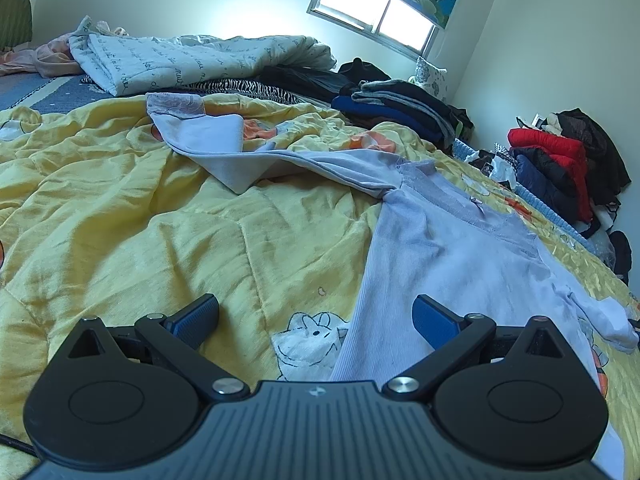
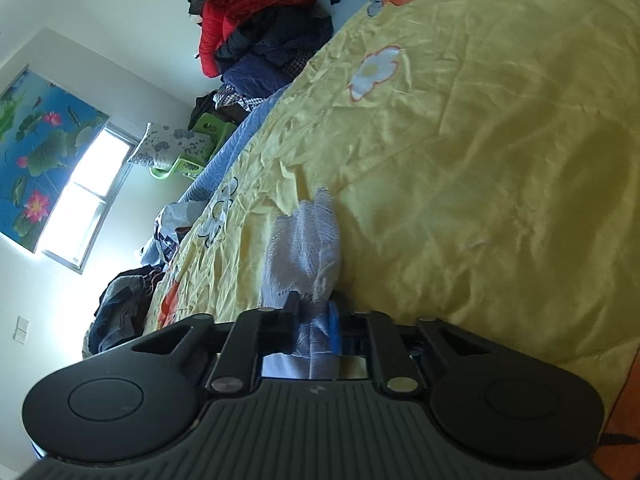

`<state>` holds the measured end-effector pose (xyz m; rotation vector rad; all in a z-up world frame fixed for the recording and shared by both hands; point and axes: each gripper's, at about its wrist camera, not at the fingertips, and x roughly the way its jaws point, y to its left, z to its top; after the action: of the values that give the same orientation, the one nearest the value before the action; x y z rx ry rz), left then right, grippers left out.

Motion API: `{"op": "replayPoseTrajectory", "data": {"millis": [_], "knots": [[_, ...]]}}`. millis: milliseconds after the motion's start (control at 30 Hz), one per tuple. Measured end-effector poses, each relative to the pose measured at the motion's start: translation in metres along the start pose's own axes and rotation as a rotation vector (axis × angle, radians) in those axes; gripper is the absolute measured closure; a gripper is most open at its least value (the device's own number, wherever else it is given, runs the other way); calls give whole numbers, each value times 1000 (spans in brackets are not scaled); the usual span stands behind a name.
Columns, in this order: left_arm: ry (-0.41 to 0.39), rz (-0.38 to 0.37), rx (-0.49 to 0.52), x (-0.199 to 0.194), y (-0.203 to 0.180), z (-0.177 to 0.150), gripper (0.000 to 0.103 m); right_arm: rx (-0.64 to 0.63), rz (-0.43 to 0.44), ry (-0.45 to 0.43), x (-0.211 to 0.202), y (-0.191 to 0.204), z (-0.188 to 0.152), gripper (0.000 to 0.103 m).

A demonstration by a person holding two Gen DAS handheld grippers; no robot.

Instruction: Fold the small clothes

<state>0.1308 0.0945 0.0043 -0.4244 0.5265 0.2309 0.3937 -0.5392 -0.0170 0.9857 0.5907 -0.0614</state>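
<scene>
A pale lilac long-sleeved top [image 1: 452, 256] lies spread on the yellow quilt [image 1: 140, 216]. One sleeve with a lace cuff [image 1: 176, 106] stretches away to the far left. My left gripper [image 1: 316, 318] is open and empty, low over the quilt at the top's near left edge; its right finger is over the fabric. In the right wrist view, my right gripper [image 2: 314, 320] is shut on the top's other lace cuff [image 2: 304, 240], which sticks out past the fingertips over the quilt [image 2: 480, 160].
A folded white printed blanket [image 1: 192, 60] and stacks of dark folded clothes [image 1: 396, 104] lie at the far side of the bed. A pile of red and dark jackets [image 1: 560, 160] sits at the right by the wall. A window [image 1: 372, 12] is behind.
</scene>
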Motion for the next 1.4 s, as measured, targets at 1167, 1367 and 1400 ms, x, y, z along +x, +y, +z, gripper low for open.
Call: {"op": "replayPoseTrajectory", "data": {"millis": [1167,1367,1400], "knots": [[125,-483,-325,-36,31,27,0,-841,601,257,-173,203,-346,96],[490,-779,-505,-4,10,12,0,-1141,540,240,-182,199,-390,95],[523,-767,-514,2,7,9,0,-1185,537,224,-184,199,-397,95]]}}
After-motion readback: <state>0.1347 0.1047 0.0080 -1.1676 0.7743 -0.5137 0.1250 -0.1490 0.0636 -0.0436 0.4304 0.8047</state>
